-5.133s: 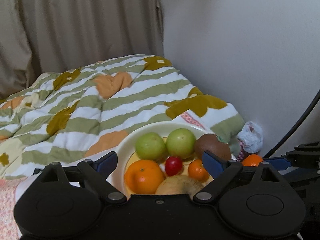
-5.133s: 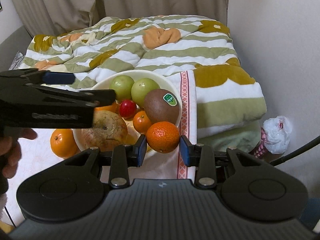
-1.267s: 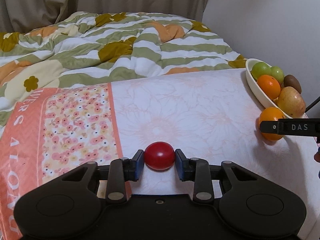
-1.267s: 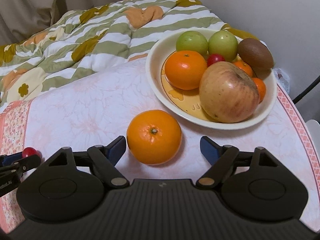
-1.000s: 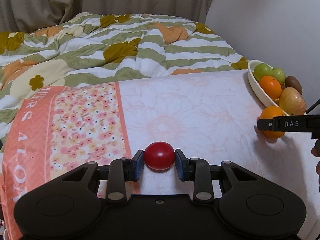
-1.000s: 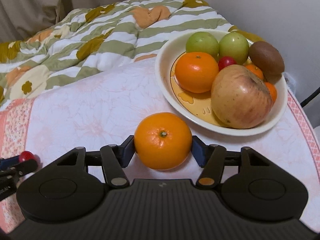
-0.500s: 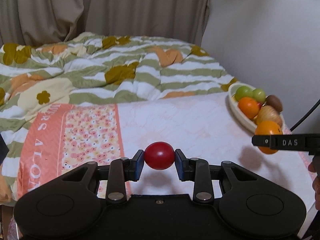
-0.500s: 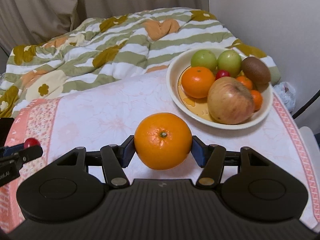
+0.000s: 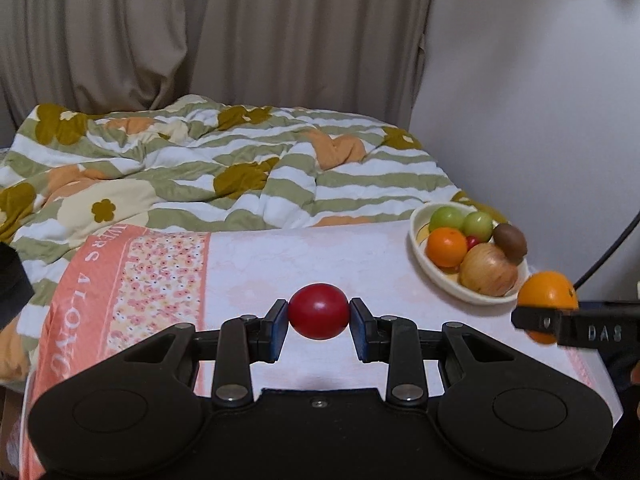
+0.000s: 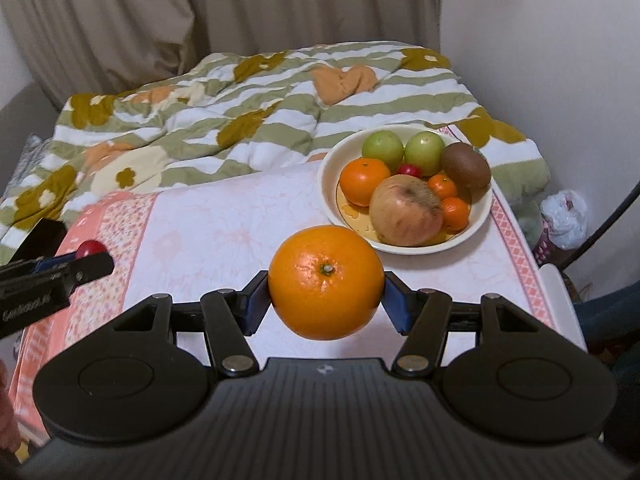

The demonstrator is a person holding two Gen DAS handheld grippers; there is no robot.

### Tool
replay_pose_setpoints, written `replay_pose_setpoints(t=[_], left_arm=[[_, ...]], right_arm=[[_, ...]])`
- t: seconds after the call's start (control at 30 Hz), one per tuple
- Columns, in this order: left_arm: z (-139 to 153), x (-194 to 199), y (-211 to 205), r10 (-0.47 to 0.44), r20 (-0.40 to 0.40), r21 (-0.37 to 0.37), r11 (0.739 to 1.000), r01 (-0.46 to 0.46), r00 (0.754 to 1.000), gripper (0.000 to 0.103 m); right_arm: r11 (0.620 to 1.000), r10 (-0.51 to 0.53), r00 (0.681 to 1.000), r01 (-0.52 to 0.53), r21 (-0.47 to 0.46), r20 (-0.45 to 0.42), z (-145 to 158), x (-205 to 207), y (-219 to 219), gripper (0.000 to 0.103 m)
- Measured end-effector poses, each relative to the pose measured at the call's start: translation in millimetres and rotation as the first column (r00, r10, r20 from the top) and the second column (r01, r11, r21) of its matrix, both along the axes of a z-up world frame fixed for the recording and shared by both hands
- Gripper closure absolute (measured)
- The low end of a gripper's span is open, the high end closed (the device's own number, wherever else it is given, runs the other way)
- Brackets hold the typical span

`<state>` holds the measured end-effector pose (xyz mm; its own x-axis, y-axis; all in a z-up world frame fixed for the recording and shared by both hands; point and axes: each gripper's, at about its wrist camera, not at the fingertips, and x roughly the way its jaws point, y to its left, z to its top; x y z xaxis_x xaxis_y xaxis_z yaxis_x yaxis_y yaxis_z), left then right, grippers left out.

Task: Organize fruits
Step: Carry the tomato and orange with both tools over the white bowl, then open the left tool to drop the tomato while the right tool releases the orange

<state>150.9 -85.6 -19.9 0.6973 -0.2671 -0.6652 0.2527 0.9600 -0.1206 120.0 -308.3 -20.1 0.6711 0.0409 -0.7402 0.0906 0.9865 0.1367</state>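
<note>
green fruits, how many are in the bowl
2. One green fruit sits at the back left of the bowl, the other right beside it, next to the kiwi. More could be hidden underneath.

- Behind everything we see long beige curtains (image 9: 224, 36) that hang in soft folds across the back of the room.
- On the right side we see a plain white wall (image 9: 532, 92), which meets the curtains at the corner.
- Under the curtains lies a bed with a quilt (image 10: 256, 120) in green and white stripes, with mustard flowers and orange hearts on it.
- In front of the bed we see a table with a tablecloth (image 10: 224, 220), pale pink in the middle, with a coral flowered border.
- Near the wall, low on the right, a crumpled white plastic bag (image 10: 565, 218) sits.
- A dark cable (image 10: 608, 216) curves beside it.
- The light is soft and even.
</note>
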Motion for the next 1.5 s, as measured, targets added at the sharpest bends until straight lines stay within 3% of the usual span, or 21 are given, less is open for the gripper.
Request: replay_pose_setpoints(t=[0.27,0.7,1.13,1.5], left_arm=[[12,-10,-63,0.041,0.044,0.018,0.999,-0.041,0.998,0.067],[6,41,-144,-0.011,0.025,0.023,1.0,0.01,1.0,0.067],[-24,124,-183,-0.111,-0.025,0.061,0.992,0.112,0.994,0.067],[-56,177,-201,-0.166,-0.086,0.097,0.98,0.174,0.982,0.067]], right_arm=[[0.994,0.111,0.993,-0.11,-0.017,0.037,11,-9,-54,0.028],[0.996,0.091,0.995,-0.09,-0.024,0.042,4,40,-127,0.028],[1.0,0.014,1.0,-0.014,0.001,0.003,-18,98,-145,0.028],[0.998,0.051,0.999,-0.051,-0.024,0.002,-31,122,-135,0.028]])
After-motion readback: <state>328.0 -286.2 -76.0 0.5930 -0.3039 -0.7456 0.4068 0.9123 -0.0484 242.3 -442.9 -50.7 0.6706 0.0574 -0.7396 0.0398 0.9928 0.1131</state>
